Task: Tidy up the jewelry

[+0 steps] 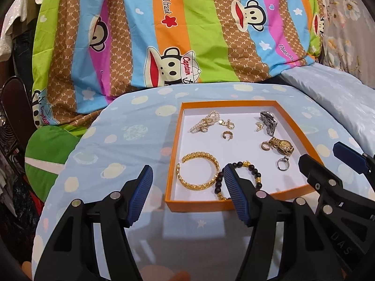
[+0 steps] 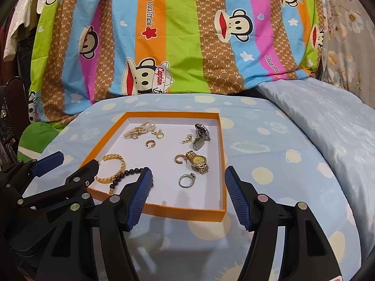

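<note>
While both grippers' jaws stand spread and empty, the jewelry point(image 2: 196, 162) lies beyond them in the orange tray point(image 2: 187, 214).

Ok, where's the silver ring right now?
The silver ring lies in the orange tray, near its front right, just below the gold watch.

The orange tray point(image 2: 218, 154) with a white floor holds all the jewelry. At its far left corner lies a pearl piece point(image 2: 140, 129), with a small gold hoop point(image 2: 149, 143) beside it. At the near left corner a gold bangle point(image 2: 112, 168) touches a dark bead bracelet point(image 2: 126, 175). Along the right edge lie a dark watch point(image 2: 201, 134), a gold watch point(image 2: 199, 161) and a silver ring point(image 2: 186, 180).
</note>
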{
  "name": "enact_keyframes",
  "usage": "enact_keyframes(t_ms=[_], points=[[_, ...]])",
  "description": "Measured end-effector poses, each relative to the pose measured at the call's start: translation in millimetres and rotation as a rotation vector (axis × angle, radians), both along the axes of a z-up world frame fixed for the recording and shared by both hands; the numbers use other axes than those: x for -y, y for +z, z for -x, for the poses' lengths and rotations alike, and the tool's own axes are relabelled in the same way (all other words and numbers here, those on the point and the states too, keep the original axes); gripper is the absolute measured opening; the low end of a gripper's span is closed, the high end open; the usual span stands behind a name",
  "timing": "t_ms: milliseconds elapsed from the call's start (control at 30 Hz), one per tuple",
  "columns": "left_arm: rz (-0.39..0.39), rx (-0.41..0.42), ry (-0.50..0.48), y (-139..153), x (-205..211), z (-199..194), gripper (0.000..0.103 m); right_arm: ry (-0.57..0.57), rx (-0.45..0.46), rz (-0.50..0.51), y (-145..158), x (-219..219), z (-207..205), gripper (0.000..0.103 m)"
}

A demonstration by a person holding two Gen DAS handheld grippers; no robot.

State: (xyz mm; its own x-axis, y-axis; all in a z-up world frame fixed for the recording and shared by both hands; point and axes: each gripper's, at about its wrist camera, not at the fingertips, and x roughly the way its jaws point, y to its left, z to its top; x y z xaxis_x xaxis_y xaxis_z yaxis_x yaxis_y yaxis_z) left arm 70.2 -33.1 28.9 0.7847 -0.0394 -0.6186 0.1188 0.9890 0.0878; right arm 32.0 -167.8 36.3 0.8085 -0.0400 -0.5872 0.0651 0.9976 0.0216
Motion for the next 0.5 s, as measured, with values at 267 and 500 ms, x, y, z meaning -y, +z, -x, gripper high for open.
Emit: enact_keyframes(t_ms=[267, 500], points=[[-0.029, -0.011, 0.051, -9.5, -0.6, 18.2, 0.061, -0.007, -0.008, 0.017, -6.0, -4.9, 14.4, 0.064], [-0.044, -0.006, 0.055, -12.2, 1.4, 21.6, 0.061, -0.008, -0.018, -0.008, -10.5, -2.4, 22.5, 0.064]])
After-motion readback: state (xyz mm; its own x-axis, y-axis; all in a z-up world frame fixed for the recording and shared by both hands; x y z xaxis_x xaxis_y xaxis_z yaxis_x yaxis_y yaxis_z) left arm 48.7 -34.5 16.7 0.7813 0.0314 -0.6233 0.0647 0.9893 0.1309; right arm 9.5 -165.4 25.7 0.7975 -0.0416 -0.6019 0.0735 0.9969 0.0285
